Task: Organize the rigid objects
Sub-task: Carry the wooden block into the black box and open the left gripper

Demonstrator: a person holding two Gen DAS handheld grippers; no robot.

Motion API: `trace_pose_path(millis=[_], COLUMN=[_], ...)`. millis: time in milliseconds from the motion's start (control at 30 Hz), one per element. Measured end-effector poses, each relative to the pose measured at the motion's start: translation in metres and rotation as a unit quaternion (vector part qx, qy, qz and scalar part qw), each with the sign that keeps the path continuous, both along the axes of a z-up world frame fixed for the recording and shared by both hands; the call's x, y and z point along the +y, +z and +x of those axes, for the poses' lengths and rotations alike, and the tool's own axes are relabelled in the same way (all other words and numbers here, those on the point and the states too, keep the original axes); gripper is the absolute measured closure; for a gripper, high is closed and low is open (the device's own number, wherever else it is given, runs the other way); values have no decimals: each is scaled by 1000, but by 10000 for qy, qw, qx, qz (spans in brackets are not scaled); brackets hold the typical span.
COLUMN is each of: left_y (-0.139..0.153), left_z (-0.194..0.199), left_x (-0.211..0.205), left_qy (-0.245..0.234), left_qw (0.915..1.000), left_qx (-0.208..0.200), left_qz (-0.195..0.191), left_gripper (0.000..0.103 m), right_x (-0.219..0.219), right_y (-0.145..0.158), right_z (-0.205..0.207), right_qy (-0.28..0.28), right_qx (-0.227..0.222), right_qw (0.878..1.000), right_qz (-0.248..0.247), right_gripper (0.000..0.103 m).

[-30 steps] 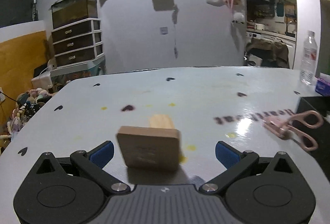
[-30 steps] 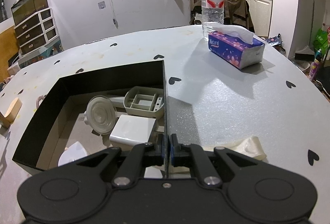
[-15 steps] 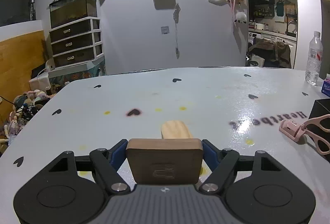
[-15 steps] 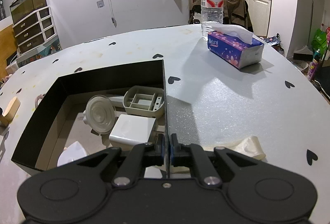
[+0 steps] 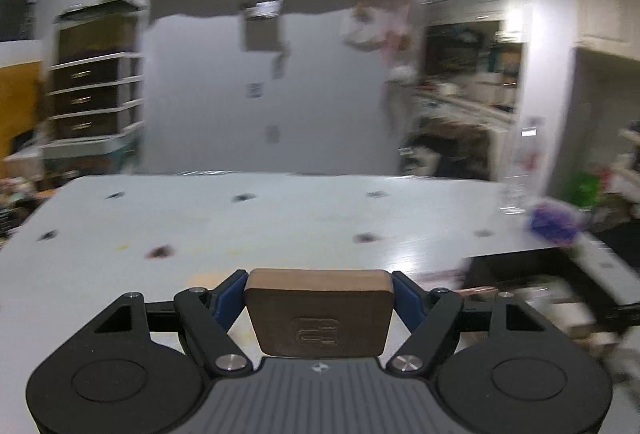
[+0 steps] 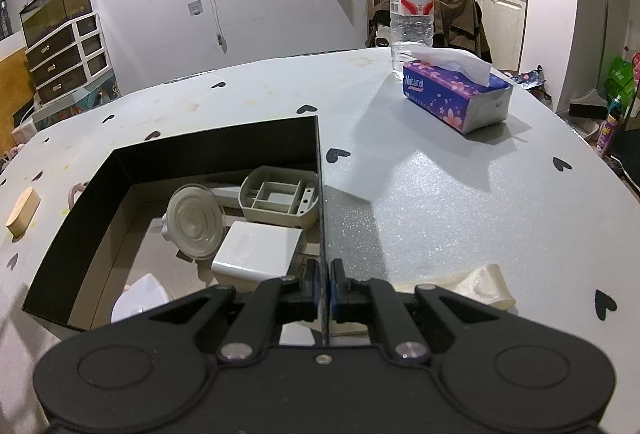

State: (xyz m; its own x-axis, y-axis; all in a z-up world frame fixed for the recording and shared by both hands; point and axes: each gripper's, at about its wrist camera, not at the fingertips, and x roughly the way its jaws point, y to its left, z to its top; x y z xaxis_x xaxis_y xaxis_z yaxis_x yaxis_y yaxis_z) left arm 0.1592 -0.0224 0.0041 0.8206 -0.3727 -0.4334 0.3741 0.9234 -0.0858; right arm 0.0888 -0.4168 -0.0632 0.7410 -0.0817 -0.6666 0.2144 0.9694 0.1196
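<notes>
A: Left gripper point(image 5: 319, 288), what's it got?

B: Wooden block point(image 5: 319, 314). Blue pads point(image 5: 405, 297) pressed on both sides, jaws clamped on it, sits dead centre of the left wrist view, lifted off the table point(image 5: 280, 222). Broad face toward the camera, stamped mark on it. Wide edge runs 9 to 3 across the jaws. How far it reaches forward, can't tell.

A: Right gripper point(image 6: 325, 288)?

B: Jaws together, pinched on the thin right wall of the black box point(image 6: 92, 202). That wall runs from the fingers straight to 12 in the right wrist view.

A: Box contents?

B: Only the right view shows them clearly. Round clear lid point(image 6: 196, 222) tilted at centre, grey divided tray point(image 6: 280, 198) at 1 from it against the gripped wall, white flat case point(image 6: 258, 252) just below the tray, something white point(image 6: 140, 300) at the near corner, partly hidden.

A: Anything outside the box?

B: Second wooden piece point(image 6: 23, 212) lying on the table at 9, long axis running roughly 7 to 1. Pink thing point(image 6: 76, 192) just beside the box's left wall, mostly hidden. Tissue pack point(image 6: 456, 96) at 1, water bottle point(image 6: 412, 0) right behind it. Cream scrap point(image 6: 486, 284) at 4 near the fingers.

A: Left view add anything?

B: Heavily blurred. Box is a dark shape at 3 point(image 5: 520, 266), purple smear point(image 5: 554, 222) beyond it is likely the tissue pack. It shows the held block, which the right view doesn't.
</notes>
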Motion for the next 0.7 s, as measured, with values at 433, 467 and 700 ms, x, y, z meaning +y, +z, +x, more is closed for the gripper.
trace_pose_path(millis=[433, 467, 700], left_y=[19, 17, -12], left_z=[1, 7, 38], left_x=[-153, -164, -237], left_qy=[-1723, -1758, -1900], left_qw=[9779, 9750, 9519], left_qx=[1032, 1238, 2387], left_qz=[-577, -566, -298], left_gripper=[27, 27, 27], right_x=[0, -1, -1], right_y=[0, -1, -1], right_z=[-3, -3, -3], right_qy=[21, 24, 83], right_qx=[-51, -58, -65], right_qw=[10000, 10000, 9999], right_qz=[5, 17, -18], right_gripper=[98, 98, 98])
